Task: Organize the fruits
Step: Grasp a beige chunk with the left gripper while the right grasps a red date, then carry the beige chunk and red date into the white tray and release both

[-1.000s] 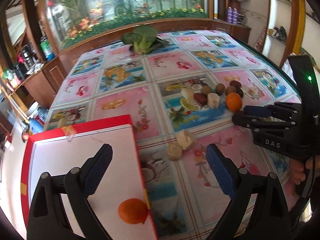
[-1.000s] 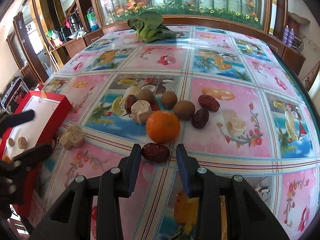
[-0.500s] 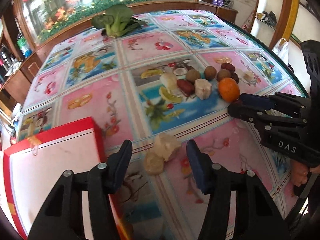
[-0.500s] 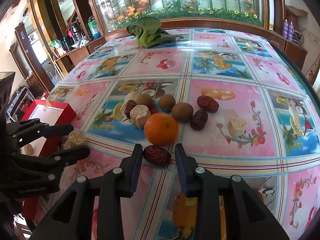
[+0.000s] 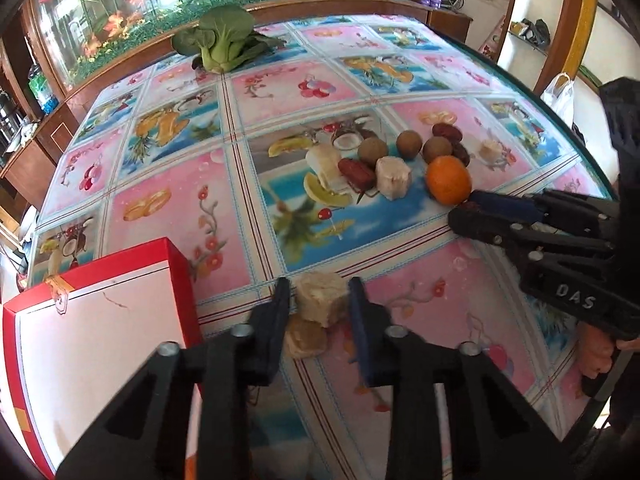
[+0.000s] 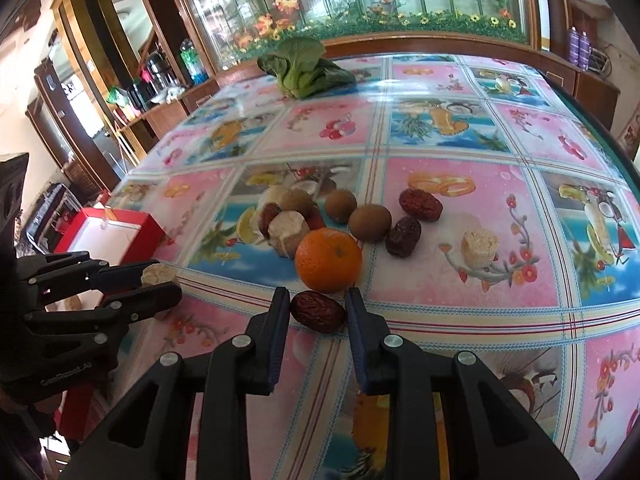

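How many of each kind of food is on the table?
Round orange fruit: 1
Wrinkled dark red dates: 4
Round brown fruits: 3
Pale tan crumbly chunks: 4
Green leafy vegetable: 1
Total: 13

A table [image 5: 168,208] with a fruit-print cloth bears a red box [image 5: 96,320], greens [image 5: 224,40], an orange [image 5: 448,179], dates and kiwis.
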`<state>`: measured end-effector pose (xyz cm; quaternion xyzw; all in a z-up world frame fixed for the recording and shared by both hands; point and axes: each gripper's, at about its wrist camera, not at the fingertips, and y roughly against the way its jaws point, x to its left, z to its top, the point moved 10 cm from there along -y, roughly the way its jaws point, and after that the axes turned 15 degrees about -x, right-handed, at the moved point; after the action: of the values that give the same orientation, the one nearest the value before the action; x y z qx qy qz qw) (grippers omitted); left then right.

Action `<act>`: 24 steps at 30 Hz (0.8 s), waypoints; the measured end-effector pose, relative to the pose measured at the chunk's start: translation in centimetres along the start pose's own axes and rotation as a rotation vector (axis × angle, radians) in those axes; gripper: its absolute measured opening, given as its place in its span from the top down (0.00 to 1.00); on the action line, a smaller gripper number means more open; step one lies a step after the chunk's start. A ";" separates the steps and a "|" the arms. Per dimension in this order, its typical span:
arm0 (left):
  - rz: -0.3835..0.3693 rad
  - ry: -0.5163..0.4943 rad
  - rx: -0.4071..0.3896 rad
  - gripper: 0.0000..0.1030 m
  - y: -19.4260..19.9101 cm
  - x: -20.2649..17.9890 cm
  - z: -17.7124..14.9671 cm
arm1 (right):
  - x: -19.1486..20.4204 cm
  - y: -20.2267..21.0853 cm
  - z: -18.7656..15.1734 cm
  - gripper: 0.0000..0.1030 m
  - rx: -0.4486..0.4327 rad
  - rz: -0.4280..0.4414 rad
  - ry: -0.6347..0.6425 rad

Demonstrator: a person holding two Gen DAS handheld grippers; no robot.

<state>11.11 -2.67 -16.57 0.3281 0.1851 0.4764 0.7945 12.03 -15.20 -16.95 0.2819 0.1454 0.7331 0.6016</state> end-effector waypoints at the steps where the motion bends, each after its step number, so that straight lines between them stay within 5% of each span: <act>1: 0.000 0.007 -0.011 0.72 0.4 -0.1 0.2 | 0.2 0.2 0.2 0.74 -0.009 0.012 -0.003; 11: -0.007 0.088 -0.107 0.72 5.5 0.4 0.2 | 2.5 2.0 -0.6 0.74 -0.042 0.066 -0.033; 16: 0.047 0.132 -0.157 0.72 9.2 2.6 -0.9 | 5.1 2.3 -1.2 0.74 -0.028 0.086 -0.004; 24: 0.134 0.210 -0.172 0.72 12.6 7.1 -4.6 | 13.3 2.4 -1.3 0.74 -0.036 0.142 0.183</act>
<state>3.66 9.32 -10.93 0.2189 0.2032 0.5740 0.7625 7.78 -2.75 -13.48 0.2125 0.1662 0.7992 0.5372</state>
